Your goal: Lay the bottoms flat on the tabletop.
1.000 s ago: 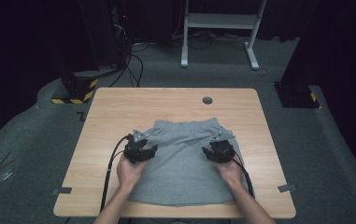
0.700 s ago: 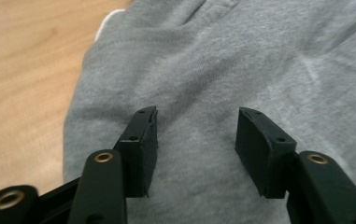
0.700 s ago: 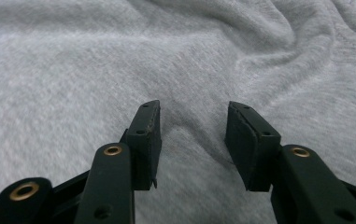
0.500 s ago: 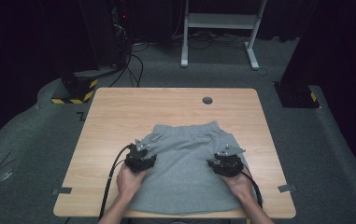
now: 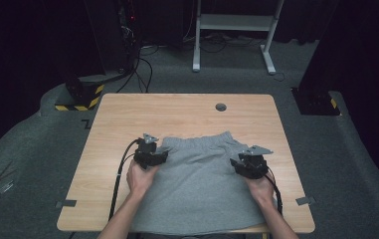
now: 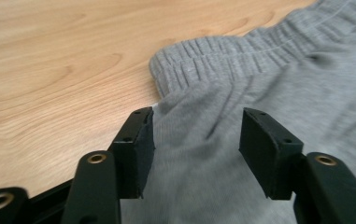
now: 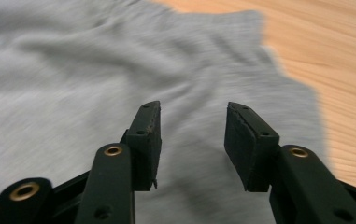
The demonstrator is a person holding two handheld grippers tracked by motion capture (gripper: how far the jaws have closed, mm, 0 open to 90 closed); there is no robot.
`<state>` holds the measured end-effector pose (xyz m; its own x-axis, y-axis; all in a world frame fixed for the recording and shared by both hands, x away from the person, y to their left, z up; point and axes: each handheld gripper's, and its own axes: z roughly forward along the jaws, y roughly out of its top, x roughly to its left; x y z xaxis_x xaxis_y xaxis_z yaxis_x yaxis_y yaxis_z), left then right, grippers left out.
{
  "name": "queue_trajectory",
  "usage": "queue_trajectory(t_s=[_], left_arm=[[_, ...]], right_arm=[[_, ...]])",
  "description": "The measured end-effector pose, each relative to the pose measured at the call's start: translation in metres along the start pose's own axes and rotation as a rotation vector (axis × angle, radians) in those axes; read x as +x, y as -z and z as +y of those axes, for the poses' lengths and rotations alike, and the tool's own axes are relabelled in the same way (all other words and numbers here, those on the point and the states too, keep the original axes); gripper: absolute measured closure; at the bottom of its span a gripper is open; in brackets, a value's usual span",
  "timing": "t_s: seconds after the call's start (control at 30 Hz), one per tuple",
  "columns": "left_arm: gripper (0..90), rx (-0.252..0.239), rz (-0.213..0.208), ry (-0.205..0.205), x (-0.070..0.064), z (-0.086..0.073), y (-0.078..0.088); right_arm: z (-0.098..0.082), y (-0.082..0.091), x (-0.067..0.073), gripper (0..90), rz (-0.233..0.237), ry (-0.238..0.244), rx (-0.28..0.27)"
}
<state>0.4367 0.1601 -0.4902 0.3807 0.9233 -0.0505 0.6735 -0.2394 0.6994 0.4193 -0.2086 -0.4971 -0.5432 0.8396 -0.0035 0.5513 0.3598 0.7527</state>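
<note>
My left hand-held gripper hovers low over the grey shorts, its jaws spread, having just widened with only loose cloth under the gap and nothing pinched. My right hand-held gripper hangs over the opposite edge of the garment, jaws likewise spread and empty. The shorts lie flat on the wooden surface, elastic waistband toward the far side, hem toward me. I judge the fabric soft, light and limp: it will sag and bunch rather than hold shape. The gathered waistband corner looks thickest, so I would pinch there and at the matching corner.
</note>
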Motion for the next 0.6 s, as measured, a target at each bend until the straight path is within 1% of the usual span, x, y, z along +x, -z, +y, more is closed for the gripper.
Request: queue_trajectory(t_s=[0.07, 0.1, 0.17, 0.2, 0.23, 0.27, 0.3, 0.37, 0.4, 0.47, 0.53, 0.57, 0.6], left_arm=[[42.9, 0.017, 0.007, -0.002, 0.000, 0.002, -0.010], [42.1, 0.032, 0.011, -0.005, 0.001, 0.002, -0.014], [42.0, 0.059, 0.016, -0.001, 0.003, 0.000, -0.022], [42.1, 0.071, 0.017, -0.006, 0.003, -0.001, -0.025], [43.2, 0.070, 0.018, -0.018, 0.002, -0.001, -0.027], [44.9, 0.069, 0.015, -0.021, 0.002, -0.001, -0.027], [48.2, 0.072, 0.014, -0.026, 0.002, 0.000, -0.027], [59.8, 0.099, 0.007, -0.051, 0.001, 0.005, -0.027], [66.9, 0.108, 0.012, -0.063, 0.000, 0.008, -0.028], [79.5, 0.095, 0.039, -0.079, 0.001, 0.010, -0.026], [83.1, 0.049, 0.064, -0.061, 0.007, 0.013, -0.021], [83.5, 0.020, 0.079, -0.048, 0.011, 0.014, -0.017], [83.6, 0.001, 0.084, -0.035, 0.015, 0.016, -0.014]], right_arm=[[0.003, -0.004, -0.009, 52.1, -0.039, -0.036, 0.009], [0.005, -0.006, -0.012, 50.9, -0.057, -0.046, 0.019], [0.006, -0.012, -0.018, 48.9, -0.087, -0.064, 0.056], [0.007, -0.016, -0.021, 48.6, -0.099, -0.065, 0.074], [0.007, -0.019, -0.023, 48.8, -0.102, -0.070, 0.090], [0.006, -0.022, -0.023, 50.2, -0.099, -0.077, 0.109], [0.005, -0.025, -0.023, 51.6, -0.096, -0.069, 0.122], [0.006, -0.025, -0.021, 61.2, -0.088, -0.044, 0.120], [0.007, -0.025, -0.020, 67.8, -0.088, -0.020, 0.127], [0.008, -0.024, -0.017, 78.0, -0.084, 0.020, 0.139], [0.009, -0.022, -0.018, 84.1, -0.100, 0.050, 0.141], [0.010, -0.019, -0.019, 86.9, -0.110, 0.062, 0.131], [0.010, -0.015, -0.020, 87.5, -0.124, 0.060, 0.115]])
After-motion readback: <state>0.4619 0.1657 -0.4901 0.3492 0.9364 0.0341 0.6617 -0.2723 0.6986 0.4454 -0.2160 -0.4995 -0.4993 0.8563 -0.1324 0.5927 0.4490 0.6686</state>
